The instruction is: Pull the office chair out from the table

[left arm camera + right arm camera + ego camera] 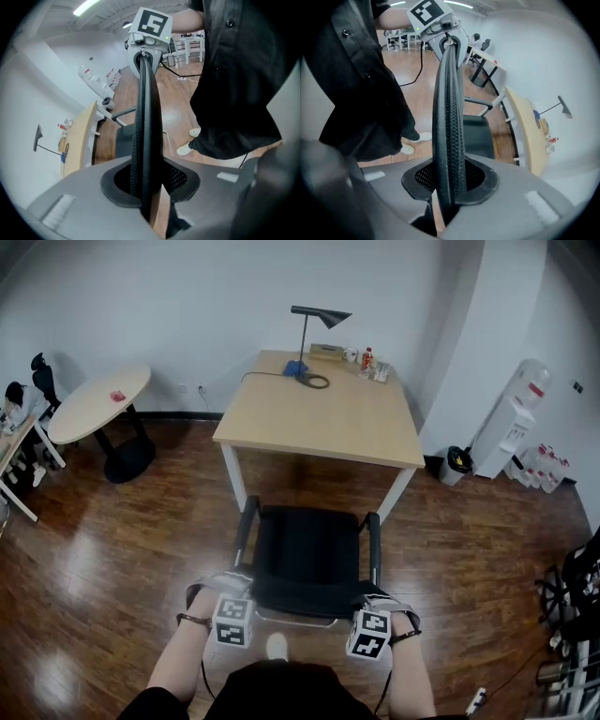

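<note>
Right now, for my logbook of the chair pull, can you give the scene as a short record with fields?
chair: black mesh office chair, facing the light wooden table, seat showing in front of its near edge
left gripper: shut on the backrest's top edge
right gripper: shut on the same edge
floor: dark glossy wood floor
on table: black desk lamp, far side

Head view looks steeply down; both gripper views closely face the chair backrest (146, 117).
</note>
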Available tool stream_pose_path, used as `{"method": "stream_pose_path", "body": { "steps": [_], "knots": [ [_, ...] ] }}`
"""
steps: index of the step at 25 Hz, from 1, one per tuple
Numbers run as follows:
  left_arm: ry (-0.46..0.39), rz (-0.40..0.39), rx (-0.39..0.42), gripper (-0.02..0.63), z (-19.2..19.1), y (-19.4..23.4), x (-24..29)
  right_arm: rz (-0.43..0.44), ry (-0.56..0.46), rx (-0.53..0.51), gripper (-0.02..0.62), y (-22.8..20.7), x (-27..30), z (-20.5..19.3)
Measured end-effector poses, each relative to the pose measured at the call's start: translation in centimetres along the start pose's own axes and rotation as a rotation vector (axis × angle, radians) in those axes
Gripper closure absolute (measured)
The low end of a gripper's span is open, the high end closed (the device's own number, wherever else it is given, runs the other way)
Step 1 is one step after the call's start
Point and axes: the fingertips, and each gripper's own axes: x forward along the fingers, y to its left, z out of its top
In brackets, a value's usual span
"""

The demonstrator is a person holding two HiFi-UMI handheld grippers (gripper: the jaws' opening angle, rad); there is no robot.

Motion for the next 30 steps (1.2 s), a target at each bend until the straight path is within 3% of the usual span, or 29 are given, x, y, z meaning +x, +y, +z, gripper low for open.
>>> {"method": "stream_pose_path", "body": {
  "steps": [4, 5, 9, 14, 15, 18, 22, 27, 30],
  "knots": [
    [0.004, 0.141, 0.001, 0.480, 0.0, 1.1, -0.5, -0.136, -0.063, -0.033, 0.454, -1.0, -1.0, 0.7],
    [0.000, 0.174, -0.001, 0.479, 0.2, 1.3, -0.9, -0.160, -0.075, -0.038, 0.476, -1.1, -1.4, 0.8],
    [0.035, 0.287, 0.007, 0.466, 0.6, 1.8, -2.5, -0.260, -0.112, -0.051, 0.445, -1.2, -3.2, 0.9],
    [0.025, 0.488, -0.095, 0.443, 1.2, 1.8, -5.5, -0.410, -0.158, -0.023, 0.425, -1.2, -5.6, 0.8],
    [0.005, 0.534, -0.125, 0.442, 1.6, 1.8, -6.5, -0.443, -0.182, -0.006, 0.425, -1.2, -6.4, 0.8],
    [-0.116, 0.665, -0.294, 0.458, 2.4, 1.5, -9.3, -0.549, -0.285, 0.070, 0.512, -0.8, -8.9, 0.7],
    [-0.256, 0.798, -0.519, 0.501, 2.0, 1.1, -11.7, -0.625, -0.383, 0.164, 0.546, -0.1, -10.4, 0.4],
    [-0.393, 0.870, -0.674, 0.592, 3.0, -0.7, -13.1, -0.610, -0.628, 0.473, 0.577, 0.7, -12.7, -0.2],
    [-0.526, 0.887, -0.833, 0.604, 3.2, -1.7, -13.8, -0.622, -0.701, 0.525, 0.577, 1.6, -13.6, -0.2]
  ]
}}
